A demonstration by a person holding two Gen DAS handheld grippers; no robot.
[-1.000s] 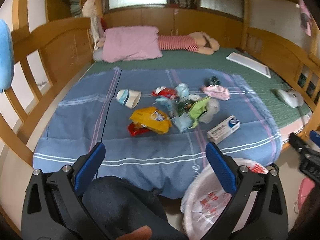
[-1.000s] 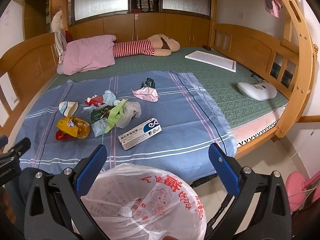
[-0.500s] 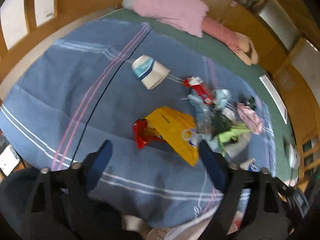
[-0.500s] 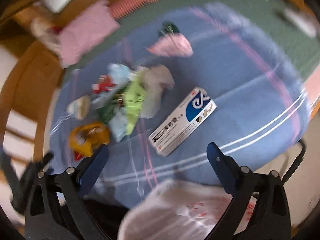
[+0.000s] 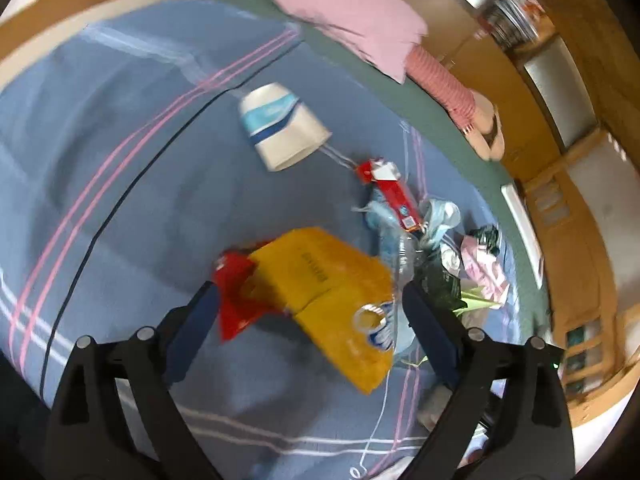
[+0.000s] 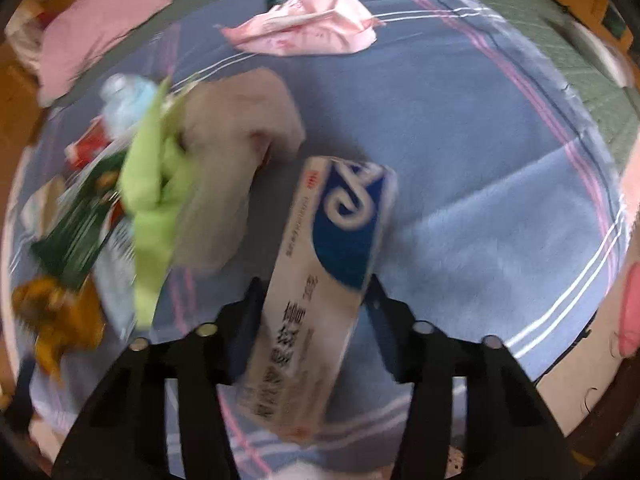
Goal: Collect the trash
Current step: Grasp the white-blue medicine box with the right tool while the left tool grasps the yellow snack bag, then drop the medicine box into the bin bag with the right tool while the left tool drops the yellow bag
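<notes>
Trash lies on a blue blanket [image 5: 120, 184]. My left gripper [image 5: 310, 312] is open, its jaws on either side of a yellow snack bag [image 5: 332, 300] and a red wrapper [image 5: 236, 300]. Beyond lie a white-and-blue paper cup [image 5: 280, 128], a red carton [image 5: 390, 188] and crumpled plastic [image 5: 400, 240]. My right gripper [image 6: 314, 316] has its jaws against both sides of a white-and-blue box [image 6: 320, 280]. Left of the box lie a beige bag [image 6: 236, 160] and green wrappers [image 6: 152, 176]. A pink packet [image 6: 308, 28] lies farther back.
A pink pillow [image 5: 352, 16] and a striped plush toy [image 5: 444, 80] lie at the head of the bed. Wooden bed rails [image 5: 592, 240] line the right side. A green mat [image 6: 600, 92] borders the blanket on the right.
Both grippers have moved down toward the trash. The left now straddles the yellow bag. The right jaws have narrowed around the white-and-blue box. The white trash bag has left both views.
</notes>
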